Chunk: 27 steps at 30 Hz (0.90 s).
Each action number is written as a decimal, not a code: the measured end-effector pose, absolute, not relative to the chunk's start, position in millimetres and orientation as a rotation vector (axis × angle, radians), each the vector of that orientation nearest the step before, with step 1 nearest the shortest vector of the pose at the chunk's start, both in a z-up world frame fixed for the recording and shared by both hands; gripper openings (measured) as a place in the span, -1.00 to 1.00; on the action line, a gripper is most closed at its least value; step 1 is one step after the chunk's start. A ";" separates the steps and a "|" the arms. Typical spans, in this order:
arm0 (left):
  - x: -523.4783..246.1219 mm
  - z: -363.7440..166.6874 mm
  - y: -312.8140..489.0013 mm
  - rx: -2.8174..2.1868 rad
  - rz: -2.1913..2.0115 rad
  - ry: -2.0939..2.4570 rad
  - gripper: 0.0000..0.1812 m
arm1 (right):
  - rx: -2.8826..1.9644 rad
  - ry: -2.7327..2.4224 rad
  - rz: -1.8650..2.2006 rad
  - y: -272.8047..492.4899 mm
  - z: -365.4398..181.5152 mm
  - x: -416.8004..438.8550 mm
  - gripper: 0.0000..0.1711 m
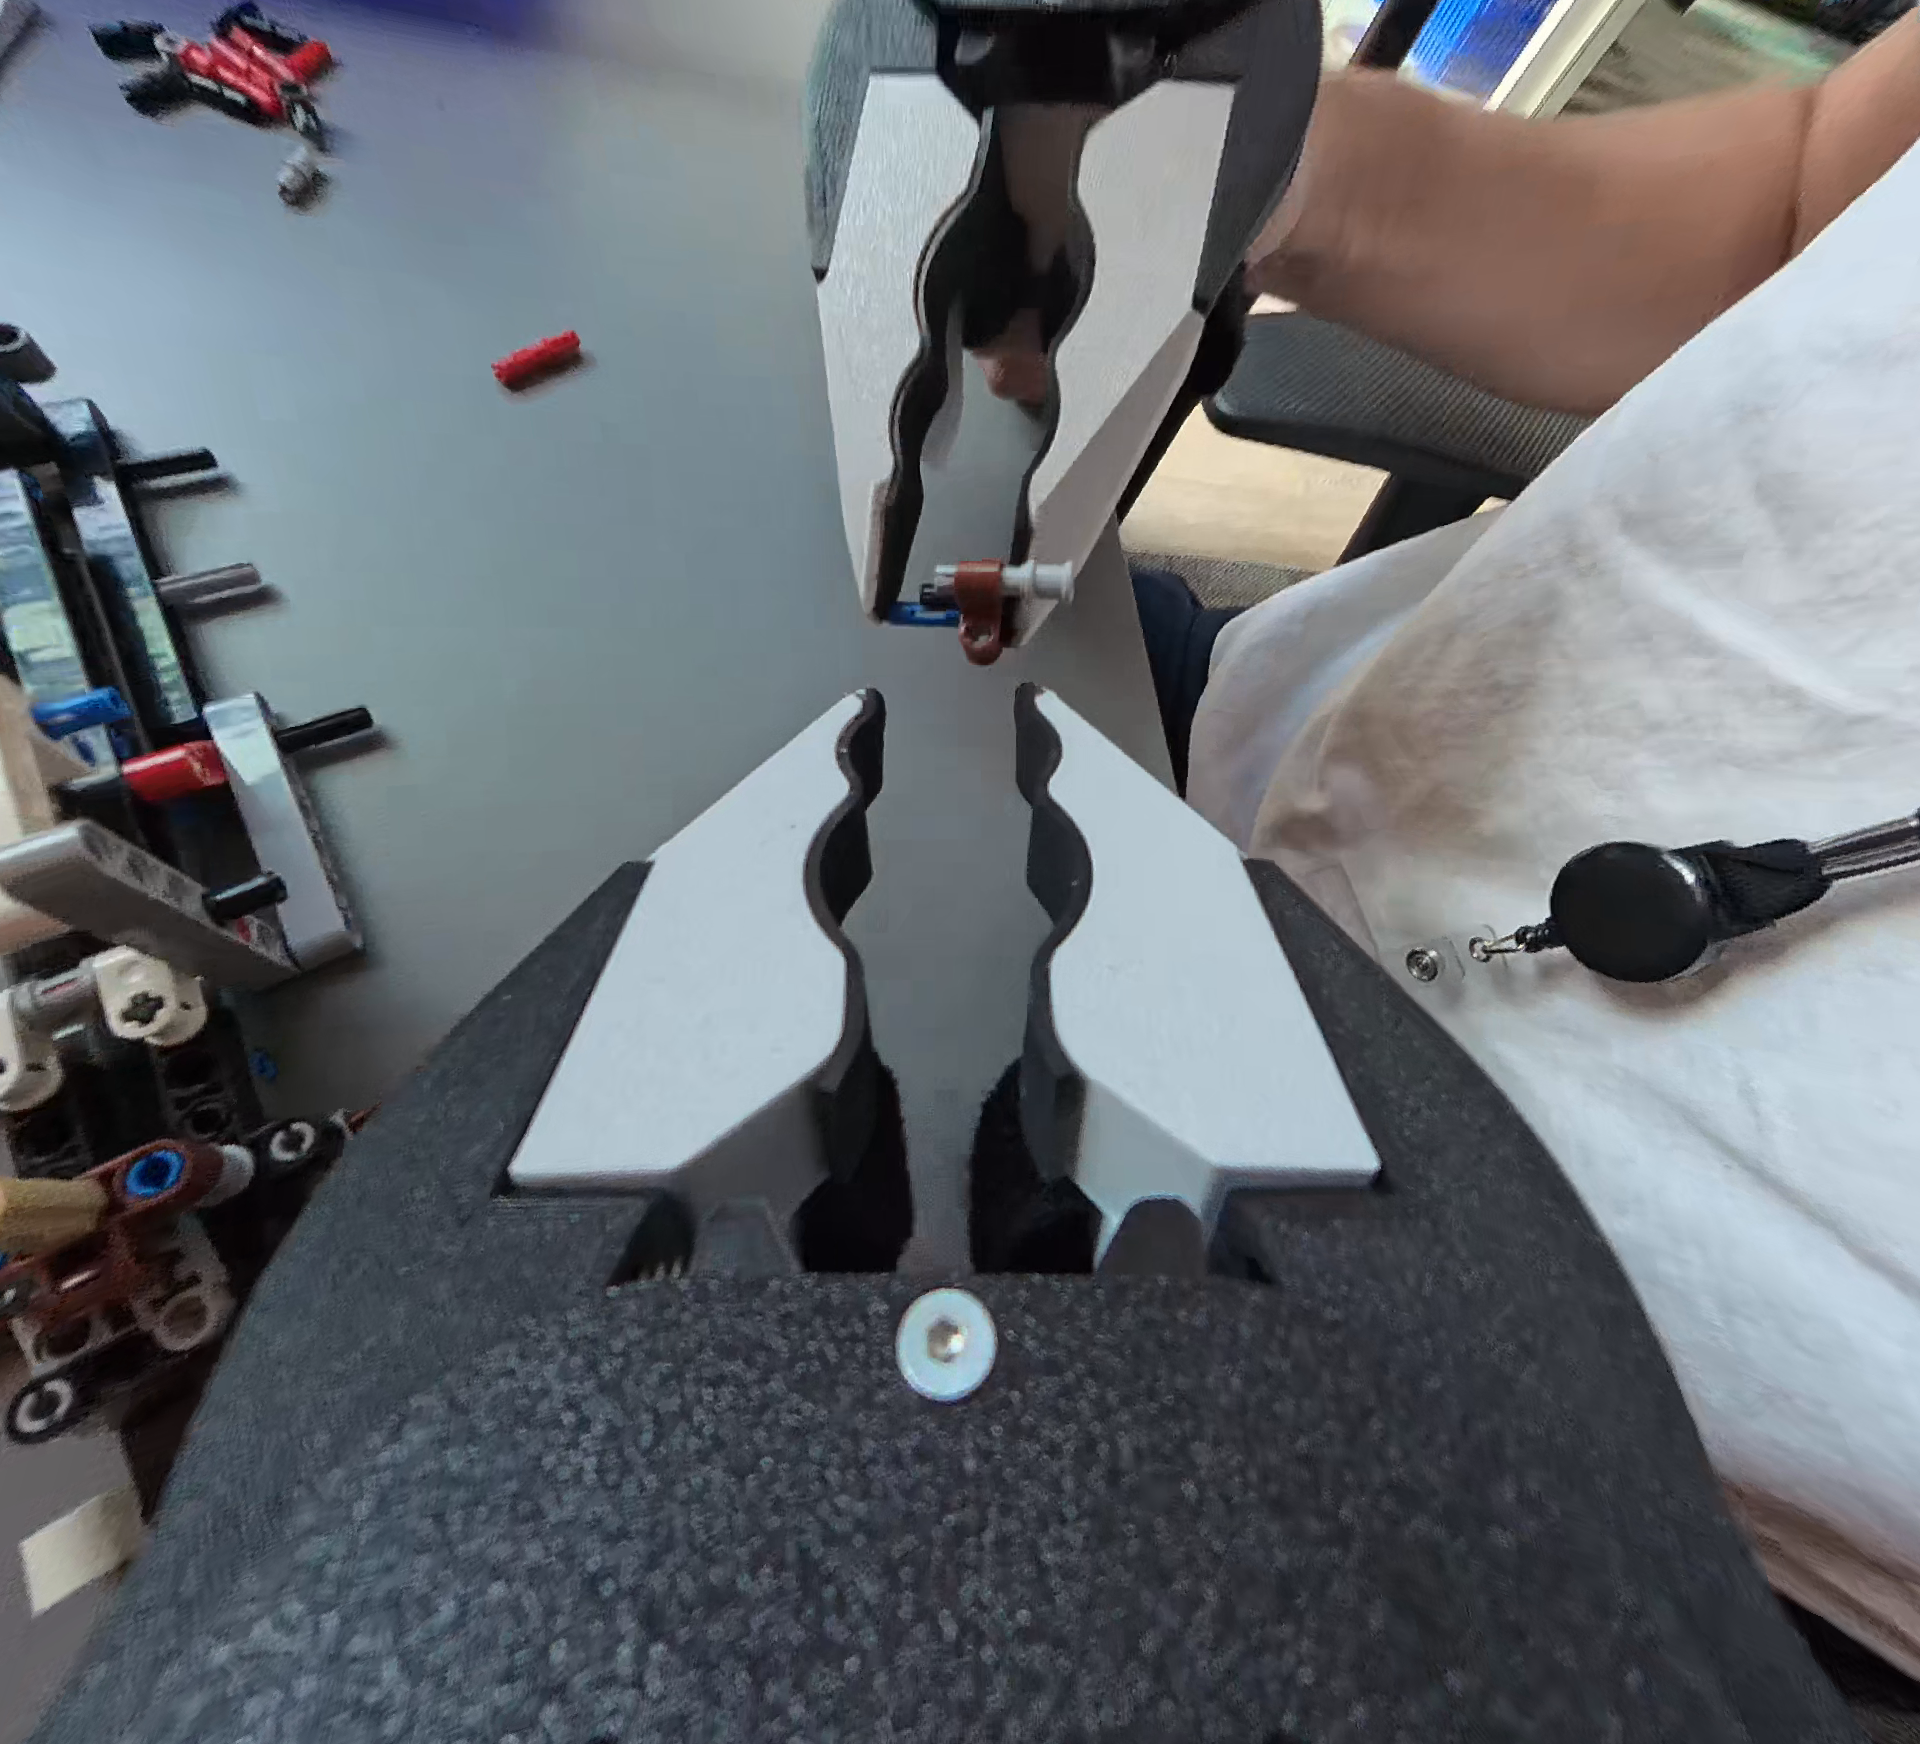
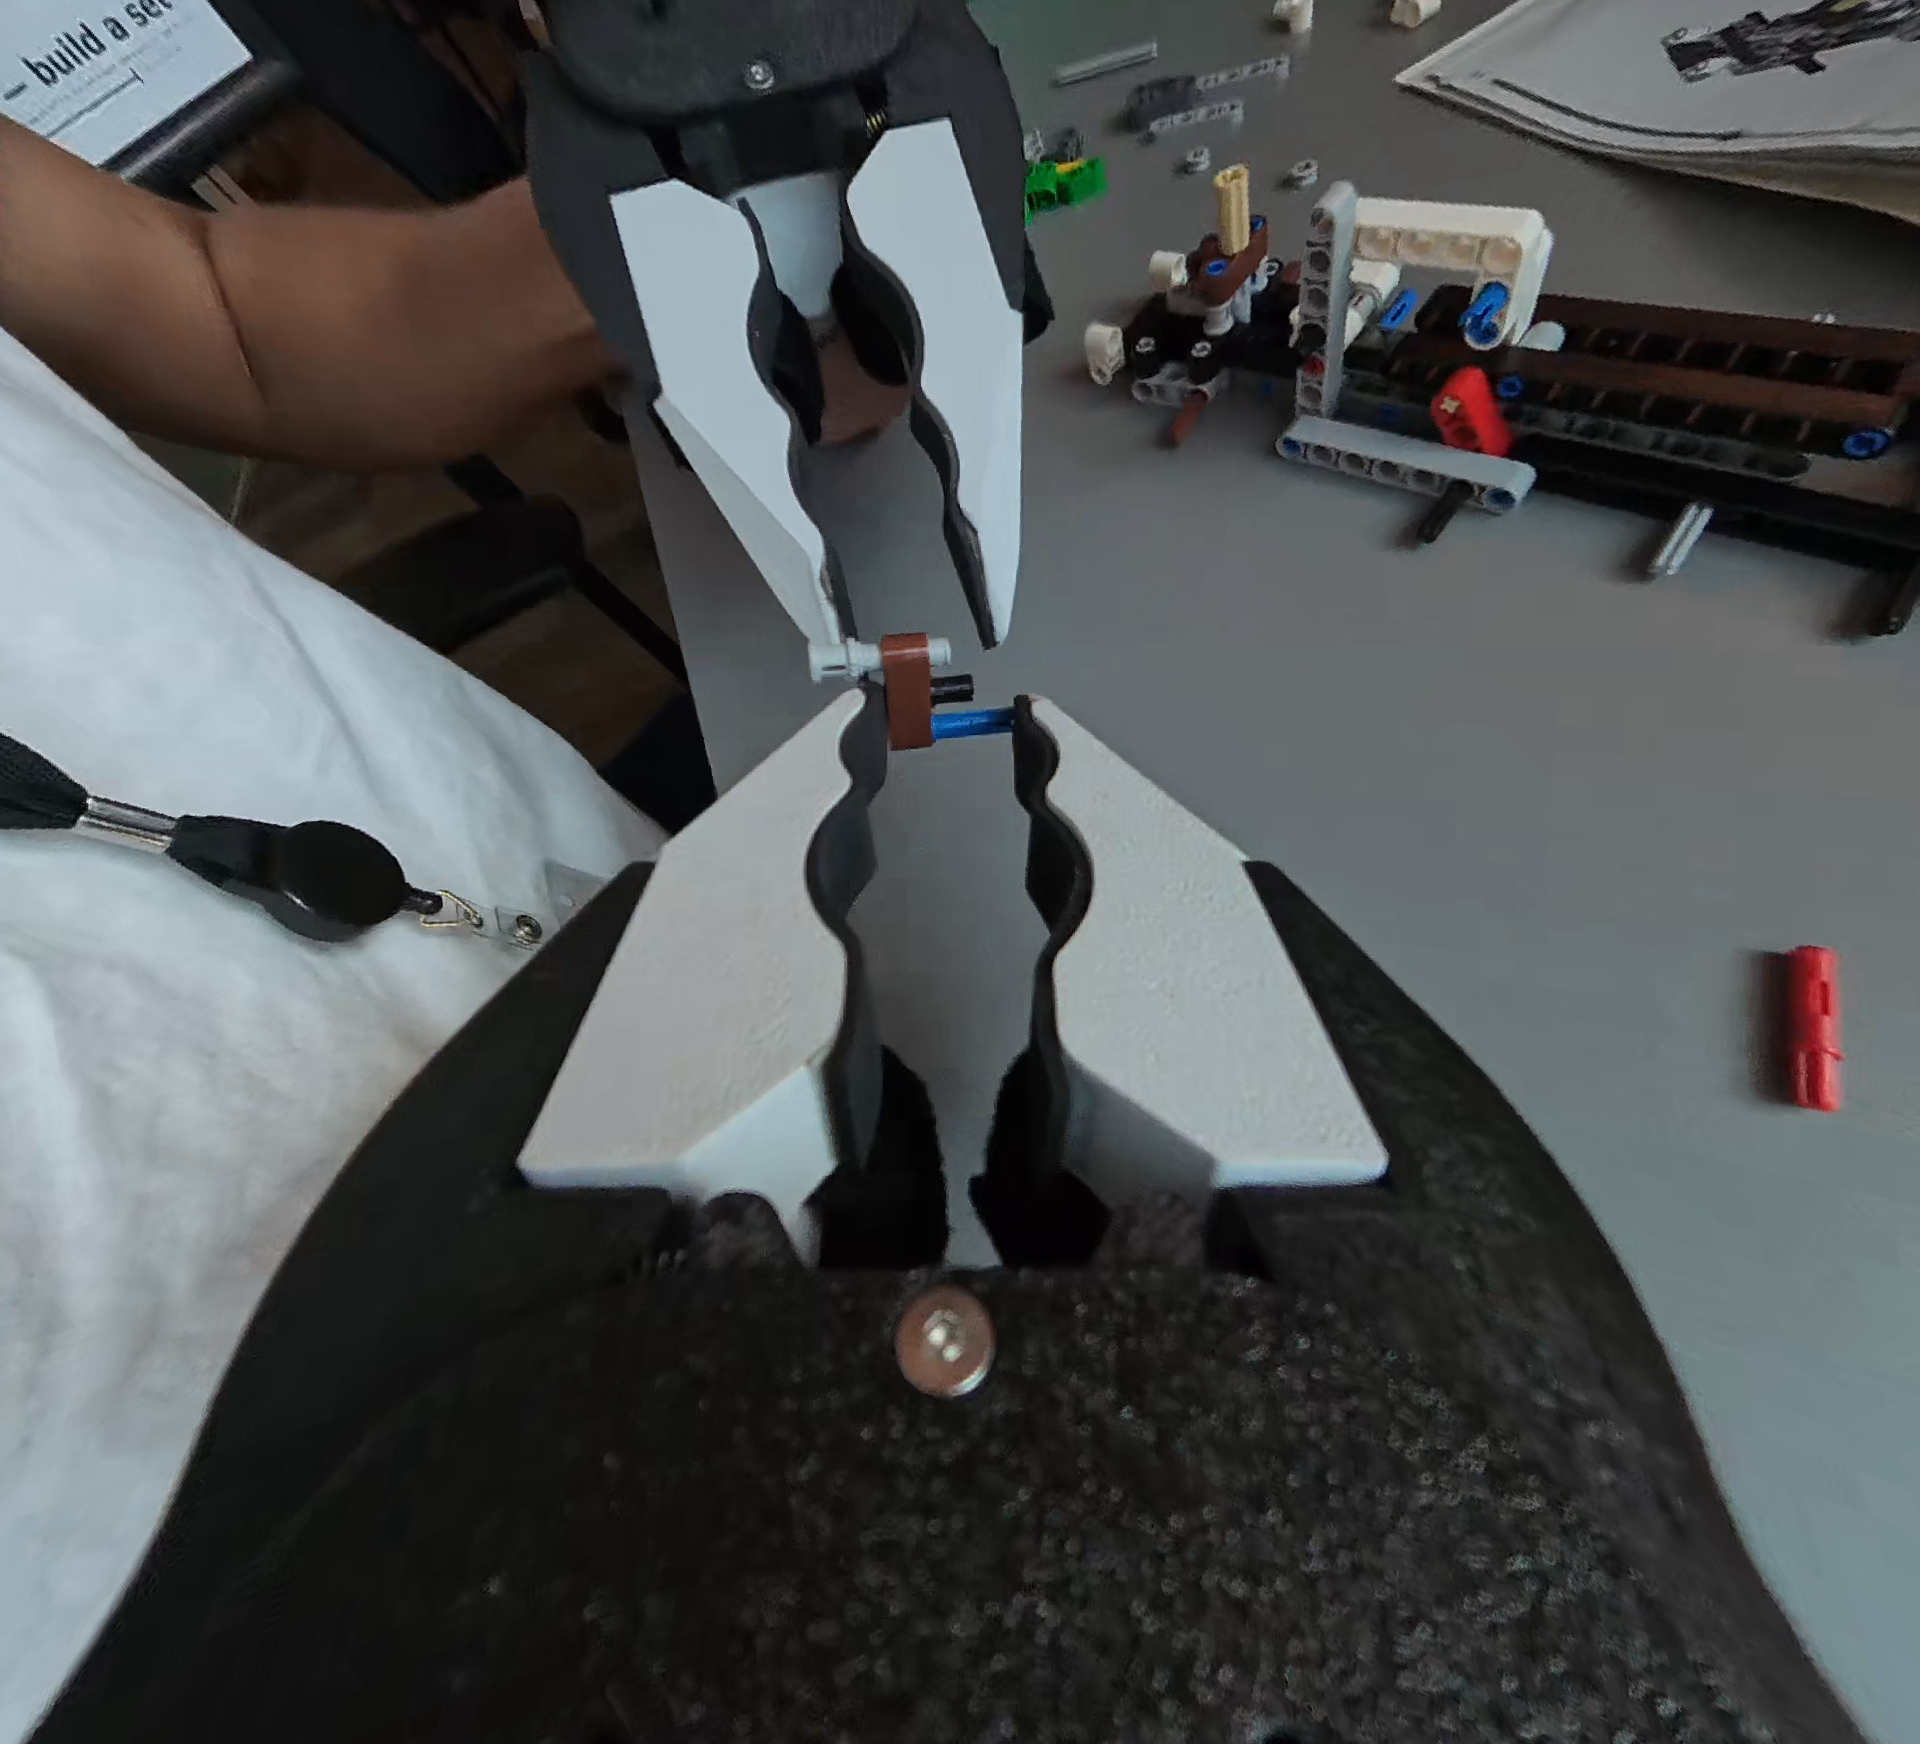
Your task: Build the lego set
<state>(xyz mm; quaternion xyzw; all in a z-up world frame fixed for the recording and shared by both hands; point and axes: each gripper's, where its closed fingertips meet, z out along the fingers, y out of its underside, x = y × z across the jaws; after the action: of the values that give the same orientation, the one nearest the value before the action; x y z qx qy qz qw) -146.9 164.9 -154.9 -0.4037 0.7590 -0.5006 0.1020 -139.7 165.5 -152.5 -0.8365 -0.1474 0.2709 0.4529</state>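
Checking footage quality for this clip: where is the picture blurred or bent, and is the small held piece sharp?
Left wrist view: the brown piece is sharp; the half-built model at the left edge is smeared, and the table edge bows. Right wrist view: the piece is sharp; the booklet and far loose parts are soft.

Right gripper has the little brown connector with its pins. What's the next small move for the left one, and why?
Probably ease the left gripper forward a touch and close it on the white pin. The right gripper pinches the brown connector and blue pin between its tips, while the left is open and empty, its tips just short of that pin.
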 end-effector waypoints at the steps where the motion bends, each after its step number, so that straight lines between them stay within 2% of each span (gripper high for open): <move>1: -145.4 -149.1 163.3 -1.181 -1.536 2.223 -0.76 | -2.049 -0.366 0.674 166.7 -150.3 -140.2 -0.73; 6: -142.0 -139.6 161.3 -1.130 -1.628 2.214 -0.80 | -2.000 -0.356 0.671 172.9 -143.1 -139.9 -0.73; 8: -142.5 -138.6 159.9 -1.106 -1.633 2.222 -0.90 | -1.977 -0.340 0.661 173.8 -139.6 -137.4 -0.73; 13: -141.7 -133.6 158.7 -1.058 -1.655 2.212 -0.93 | -1.942 -0.319 0.726 172.3 -134.2 -136.8 -0.73; 19: -137.6 -135.1 167.3 -1.019 -1.643 2.275 -0.97 | -1.960 -0.312 0.683 174.1 -136.9 -134.3 -0.85; 24: -141.5 -150.7 163.7 -0.912 -1.511 2.366 -1.00 | -1.979 -0.330 0.642 167.9 -140.3 -128.8 -0.71; 27: -146.8 -163.9 162.0 -0.823 -1.356 2.424 -1.00 | -2.008 -0.347 0.659 161.4 -144.8 -124.8 -0.71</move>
<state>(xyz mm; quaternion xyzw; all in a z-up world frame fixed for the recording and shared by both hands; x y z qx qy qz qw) -146.8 162.0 -163.9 -0.2819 0.8305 -0.4645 0.1222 -124.8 161.4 -144.8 -0.8230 -0.1423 0.2699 0.4792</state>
